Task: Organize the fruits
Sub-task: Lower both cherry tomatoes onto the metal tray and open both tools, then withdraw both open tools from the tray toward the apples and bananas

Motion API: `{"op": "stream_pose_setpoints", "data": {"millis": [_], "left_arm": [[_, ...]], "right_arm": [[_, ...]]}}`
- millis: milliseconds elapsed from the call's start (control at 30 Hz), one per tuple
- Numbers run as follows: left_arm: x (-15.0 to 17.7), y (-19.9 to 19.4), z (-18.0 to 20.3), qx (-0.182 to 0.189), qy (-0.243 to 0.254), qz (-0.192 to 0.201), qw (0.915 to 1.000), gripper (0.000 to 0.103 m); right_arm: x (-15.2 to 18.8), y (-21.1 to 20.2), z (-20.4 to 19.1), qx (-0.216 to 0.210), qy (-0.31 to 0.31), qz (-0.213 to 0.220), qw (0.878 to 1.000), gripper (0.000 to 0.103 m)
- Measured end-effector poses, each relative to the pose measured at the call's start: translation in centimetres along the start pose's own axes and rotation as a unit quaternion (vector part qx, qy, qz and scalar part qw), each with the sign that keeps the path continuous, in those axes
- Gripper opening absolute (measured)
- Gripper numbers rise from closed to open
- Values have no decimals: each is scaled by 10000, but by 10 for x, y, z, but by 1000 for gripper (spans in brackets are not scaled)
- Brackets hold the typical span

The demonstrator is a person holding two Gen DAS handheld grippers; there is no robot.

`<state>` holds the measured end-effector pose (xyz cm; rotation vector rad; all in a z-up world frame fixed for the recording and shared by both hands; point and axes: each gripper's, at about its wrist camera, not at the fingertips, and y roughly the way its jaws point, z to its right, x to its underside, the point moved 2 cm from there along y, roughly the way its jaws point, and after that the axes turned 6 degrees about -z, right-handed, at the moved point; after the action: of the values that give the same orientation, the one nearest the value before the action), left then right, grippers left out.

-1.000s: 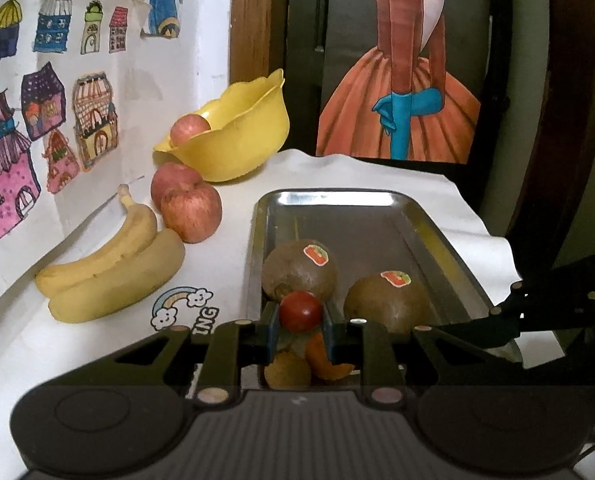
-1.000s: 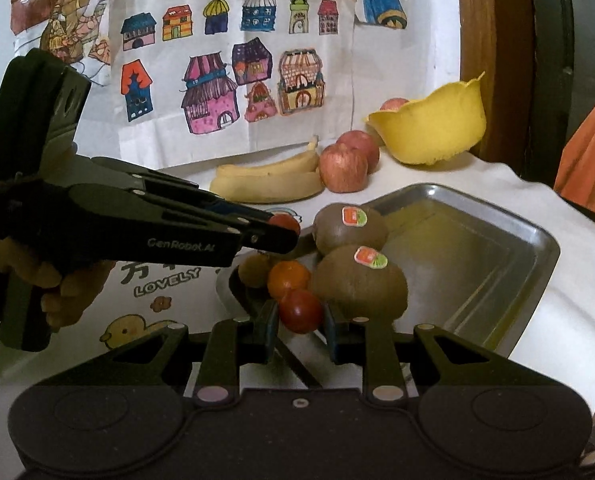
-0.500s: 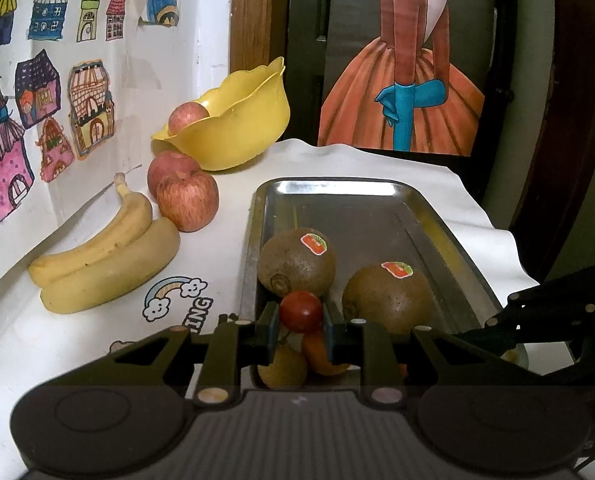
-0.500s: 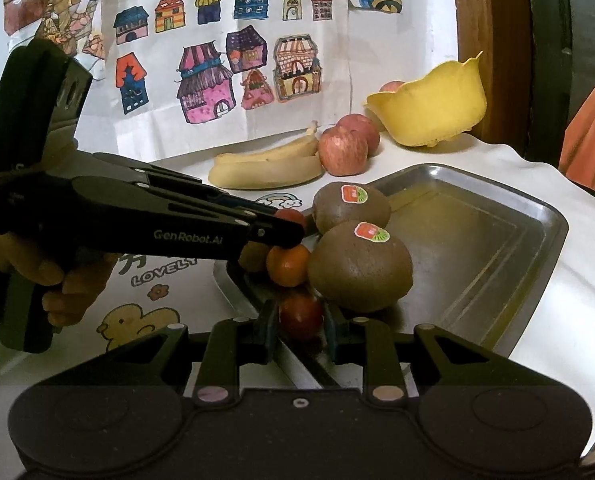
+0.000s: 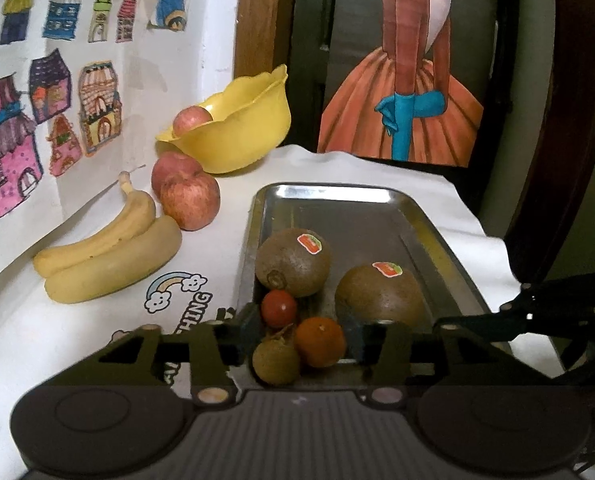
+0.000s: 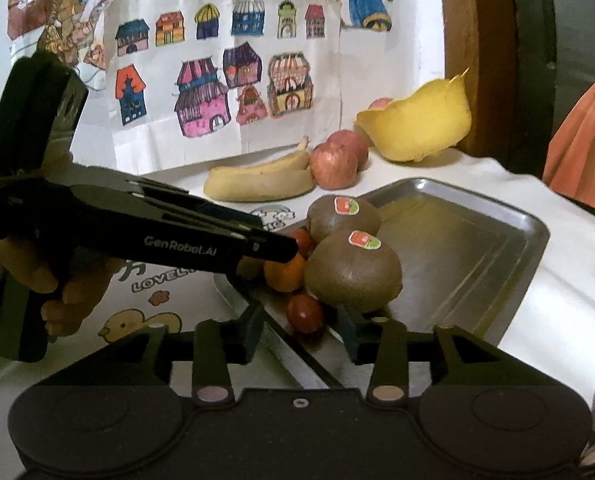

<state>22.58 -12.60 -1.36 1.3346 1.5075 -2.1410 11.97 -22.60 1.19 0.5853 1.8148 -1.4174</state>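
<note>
Steel, shallow and shiny, the tray [image 5: 429, 232] sat on the white-clothed bench [image 5: 97, 320], and its near end carried the small fruit. From the left wrist we saw our left gripper [image 5: 301, 326] with jaws spread wide, holding nothing; a red cherry tomato [image 5: 279, 308] lay just beside the left finger, touching a stickered kiwi [image 5: 293, 262]. An orange [image 5: 320, 342] and a small brown fruit [image 5: 275, 362] lay between the jaws, and a second kiwi [image 5: 379, 294] sat to the right.

From the right wrist, our right gripper [image 6: 301, 328] also stood open and empty, with another cherry tomato [image 6: 304, 313] lying loose in the tray's near corner against the closer kiwi.

Outside the tray, two bananas [image 5: 109, 256] and two apples [image 5: 189, 198] rested on the cloth, and a yellow bowl [image 5: 237, 128] held one more apple [image 5: 191, 120].
</note>
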Motion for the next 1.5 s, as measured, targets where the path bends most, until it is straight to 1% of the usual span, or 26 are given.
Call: {"op": "stream_pose_setpoints", "data": {"millis": [67, 100, 133, 167, 200, 233, 333, 367, 433, 600, 800, 967, 1133, 1333, 1500], "left_arm": [[2, -7, -1, 13, -86, 87, 9999, 65], [2, -11, -1, 19, -123, 127, 9998, 72], [3, -16, -3, 21, -166, 178, 9997, 80], [4, -21, -3, 10, -210, 242, 9995, 84], [5, -26, -4, 1, -242, 305, 9992, 89], [7, -32, -5, -15, -261, 380, 9989, 93], [13, -48, -7, -107, -292, 551, 9980, 102], [16, -54, -8, -136, -293, 604, 9977, 102], [22, -65, -10, -212, -271, 685, 9971, 103], [38, -90, -16, -309, -215, 761, 9964, 103], [58, -113, -27, -407, -178, 773, 9960, 103], [72, -125, -44, -497, -257, 656, 9963, 103], [84, -135, -65, -670, -375, 579, 9954, 103], [89, -140, -88, -896, -464, 540, 9934, 103], [89, -134, -102, -1008, -494, 458, 9926, 103]], "right_arm": [[1, -7, -2, 57, 35, 111, 9999, 59], [2, -12, -4, 91, 58, 181, 9998, 61], [3, -16, -5, 122, 83, 246, 9996, 66], [4, -21, -7, 162, 114, 324, 9993, 72], [6, -26, -9, 197, 134, 385, 9990, 75], [7, -31, -12, 243, 149, 458, 9985, 81], [14, -47, -20, 420, 169, 626, 9970, 93], [16, -52, -23, 477, 177, 665, 9965, 97], [22, -62, -28, 620, 212, 734, 9952, 102], [38, -83, -43, 973, 372, 703, 9921, 102], [54, -90, -61, 1222, 465, 371, 9907, 102], [58, -87, -80, 1317, 312, 112, 9907, 102], [55, -77, -98, 1204, 97, -18, 9927, 102], [37, -61, -113, 1119, -284, -105, 9933, 102], [21, -42, -117, 1044, -576, -165, 9927, 102]]}}
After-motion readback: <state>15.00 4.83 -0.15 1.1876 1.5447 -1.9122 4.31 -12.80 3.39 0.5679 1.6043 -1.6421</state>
